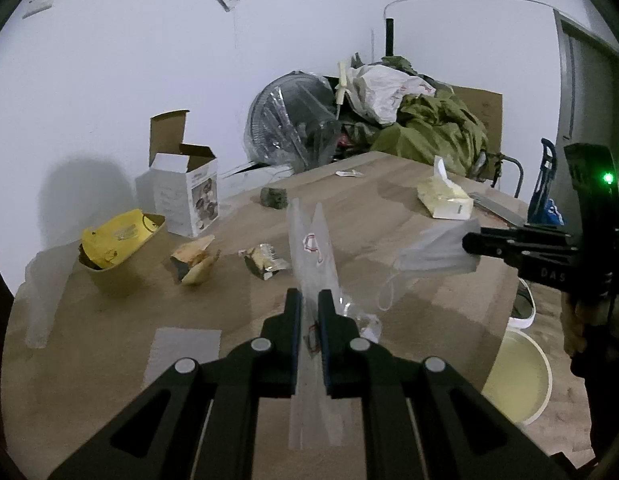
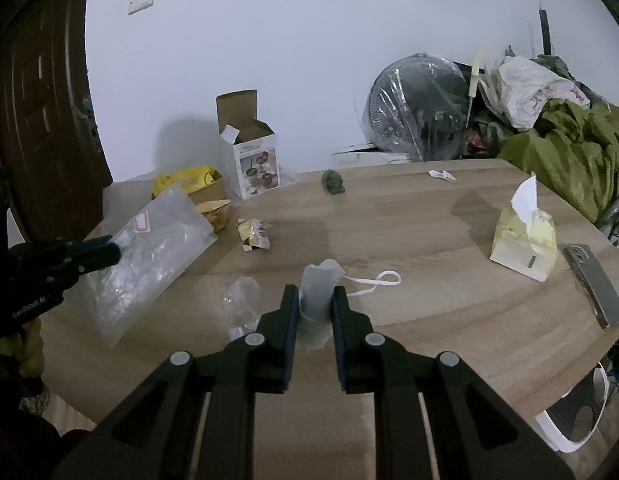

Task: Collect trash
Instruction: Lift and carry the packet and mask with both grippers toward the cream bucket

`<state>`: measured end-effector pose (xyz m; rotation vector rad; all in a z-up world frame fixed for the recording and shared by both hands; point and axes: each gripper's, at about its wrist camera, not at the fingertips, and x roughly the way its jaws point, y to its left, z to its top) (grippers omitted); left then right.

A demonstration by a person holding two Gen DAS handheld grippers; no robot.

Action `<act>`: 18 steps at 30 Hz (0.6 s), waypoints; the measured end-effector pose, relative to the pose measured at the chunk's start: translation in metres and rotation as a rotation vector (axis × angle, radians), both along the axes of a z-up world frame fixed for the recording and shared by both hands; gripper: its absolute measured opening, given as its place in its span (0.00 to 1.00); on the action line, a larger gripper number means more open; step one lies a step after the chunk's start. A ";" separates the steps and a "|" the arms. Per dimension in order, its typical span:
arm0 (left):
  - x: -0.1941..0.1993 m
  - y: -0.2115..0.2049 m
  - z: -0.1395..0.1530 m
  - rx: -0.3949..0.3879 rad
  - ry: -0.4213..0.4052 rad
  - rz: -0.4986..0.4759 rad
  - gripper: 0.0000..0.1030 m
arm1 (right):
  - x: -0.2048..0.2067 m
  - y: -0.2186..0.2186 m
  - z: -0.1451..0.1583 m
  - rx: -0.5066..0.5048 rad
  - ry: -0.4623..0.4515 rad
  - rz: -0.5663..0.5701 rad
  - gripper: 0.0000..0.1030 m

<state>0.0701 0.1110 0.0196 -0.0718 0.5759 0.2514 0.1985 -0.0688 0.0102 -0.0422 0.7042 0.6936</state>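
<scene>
A clear plastic bag (image 1: 309, 240) with a red mark stands up between the fingers of my left gripper (image 1: 309, 300), which is shut on it. In the right wrist view that bag (image 2: 149, 264) hangs from the left gripper (image 2: 113, 250) over the table's left side. My right gripper (image 2: 314, 296) is shut on a pale face mask (image 2: 319, 276), whose white ear loop (image 2: 373, 282) trails toward the table. From the left wrist view the mask (image 1: 433, 256) dangles from the right gripper (image 1: 469, 246).
On the wooden table (image 2: 429, 320) lie a foil wrapper (image 2: 255, 234), a torn tan wrapper (image 1: 193, 262), crumpled clear plastic (image 2: 241, 300), a green lump (image 2: 333, 183), a tissue pack (image 2: 523, 240) and a phone (image 2: 593, 284). An open white box (image 2: 255, 156) stands at the back. A pale bucket (image 1: 517, 376) sits below the edge.
</scene>
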 end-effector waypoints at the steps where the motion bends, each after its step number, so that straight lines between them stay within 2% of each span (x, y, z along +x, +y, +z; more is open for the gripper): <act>1: 0.000 -0.002 0.000 0.000 0.000 -0.007 0.08 | -0.001 -0.002 0.000 0.001 -0.002 -0.004 0.15; 18: 0.015 -0.050 -0.001 -0.003 0.003 -0.153 0.08 | -0.037 -0.054 0.005 -0.004 -0.016 -0.106 0.15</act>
